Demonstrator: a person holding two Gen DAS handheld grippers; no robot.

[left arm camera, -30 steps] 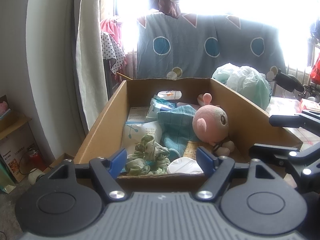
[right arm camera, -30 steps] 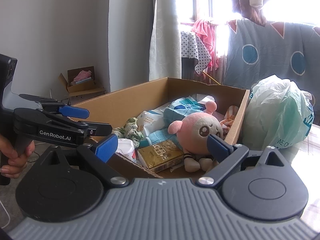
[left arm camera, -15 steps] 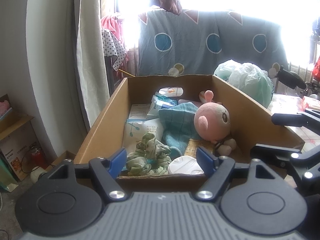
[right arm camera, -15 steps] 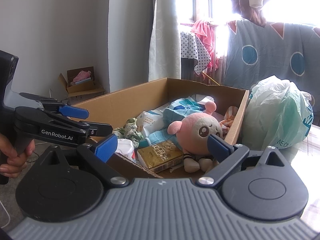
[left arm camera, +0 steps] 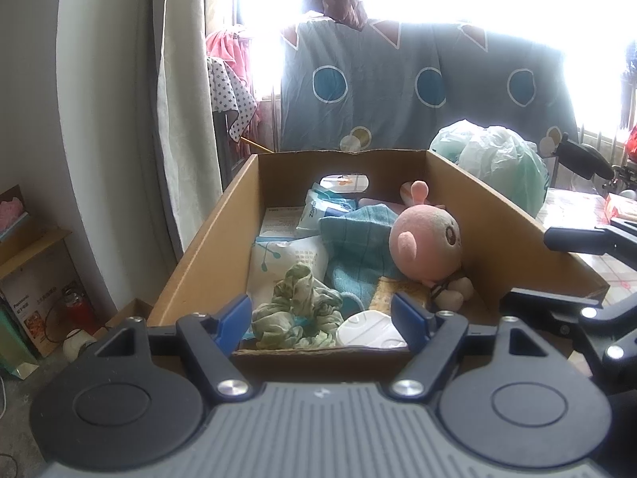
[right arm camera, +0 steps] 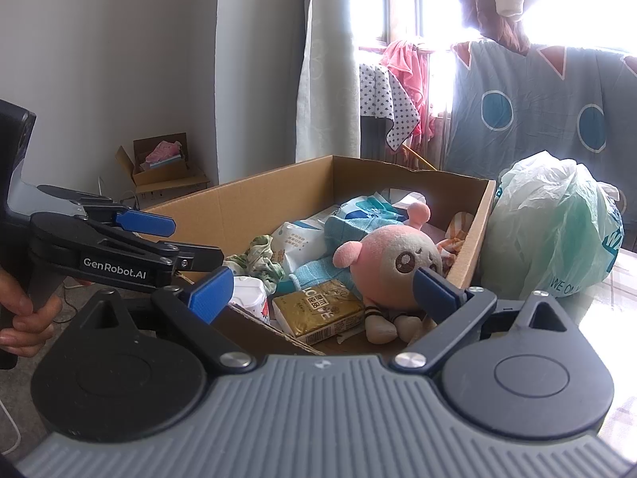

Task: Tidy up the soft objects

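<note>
one cardboard box (left arm camera: 207,255) holds pink plush (left arm camera: 428,247) (plus packets)

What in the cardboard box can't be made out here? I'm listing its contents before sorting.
- Left wrist view: the gold carton is mostly covered by the blue towel and pink plush toy.
- Right wrist view: the striped cloth is hidden behind the plush.
- Both views: packet print too small.

Pink plush toy (left arm camera: 426,245) hides its lower body behind a gold carton (right arm camera: 318,312); at nine o'clock, a hand (right arm camera: 24,318) is cropped by the frame edge.
</note>
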